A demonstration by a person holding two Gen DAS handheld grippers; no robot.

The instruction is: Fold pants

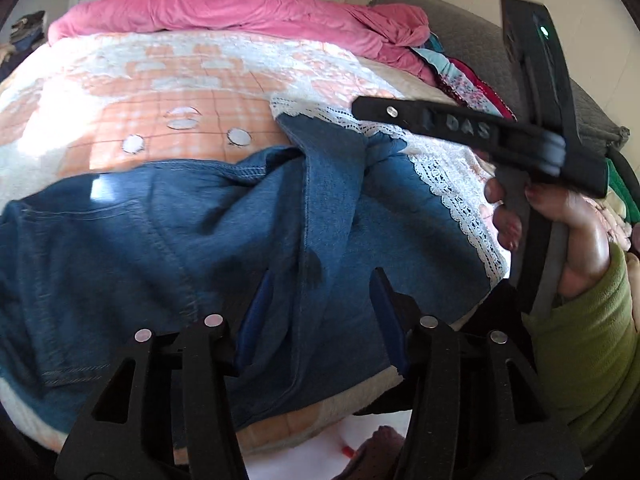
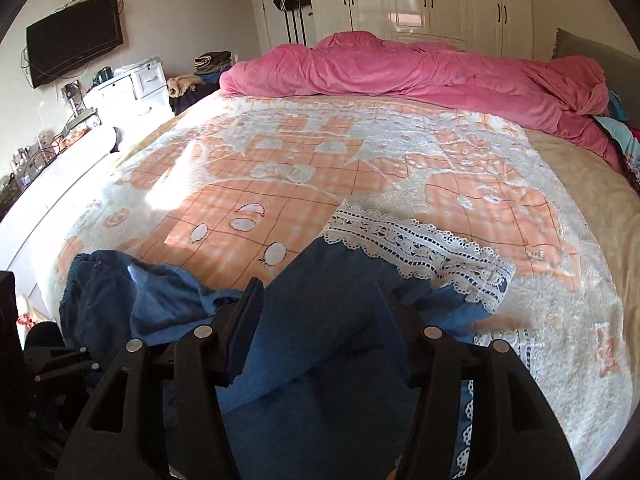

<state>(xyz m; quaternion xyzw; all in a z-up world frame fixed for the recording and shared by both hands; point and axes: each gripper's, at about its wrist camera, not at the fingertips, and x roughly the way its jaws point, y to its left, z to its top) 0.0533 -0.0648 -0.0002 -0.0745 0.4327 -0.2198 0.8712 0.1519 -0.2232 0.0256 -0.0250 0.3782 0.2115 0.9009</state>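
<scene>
Early fold on the bed, both grippers over the denim

Blue pants [image 1: 168, 232] sprawl across the lower half of both views on the orange-and-white checked blanket [image 2: 304, 184], lace-trimmed hem [image 2: 420, 248] at centre right, soft rumpled denim bunched at lower left; the left gripper [image 1: 320, 312] hovers spread wide above a seam ridge, nothing between its blue pads, and the right gripper [image 2: 316, 320] is wide too, cloth lying under it, though whether it touches I cannot tell. Looks like the straightening stage: next wants a pinch on the hem or leg edge, then a pull to flatten. A plush pink duvet [image 2: 400, 68] is heaped along the top
</scene>
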